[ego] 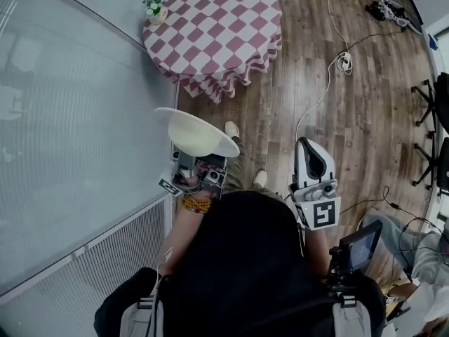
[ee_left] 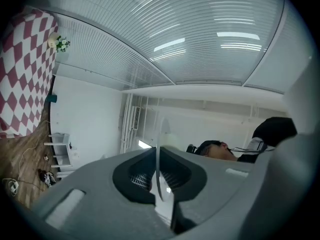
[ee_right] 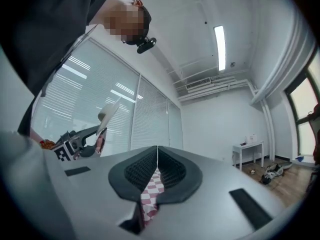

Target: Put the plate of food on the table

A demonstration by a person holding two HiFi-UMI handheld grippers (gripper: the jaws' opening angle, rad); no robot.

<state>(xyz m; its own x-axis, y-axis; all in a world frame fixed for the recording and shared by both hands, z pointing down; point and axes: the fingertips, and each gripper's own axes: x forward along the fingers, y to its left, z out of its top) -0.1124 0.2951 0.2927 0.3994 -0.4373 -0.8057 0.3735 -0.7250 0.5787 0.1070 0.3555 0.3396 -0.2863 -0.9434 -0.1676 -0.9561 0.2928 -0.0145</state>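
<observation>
A white plate (ego: 196, 133) is held out in front of the person's waist; I see no food on it. My left gripper (ego: 202, 159) is shut on its near rim, and in the left gripper view that rim (ee_left: 158, 176) runs edge-on between the closed pads of the left gripper (ee_left: 158, 154). Ahead stands the round table (ego: 214, 30) with a red-and-white checked cloth, also in the left gripper view (ee_left: 22, 69). My right gripper (ego: 309, 147) hangs at the person's right, shut and empty (ee_right: 157, 156). From there the plate (ee_right: 107, 113) shows at the left.
A small flower vase (ego: 156, 9) stands at the table's left edge. A glass wall with blinds (ego: 70, 118) runs along the left. Cables and a power strip (ego: 344, 62) lie on the wood floor, with black chairs (ego: 438, 118) at the right.
</observation>
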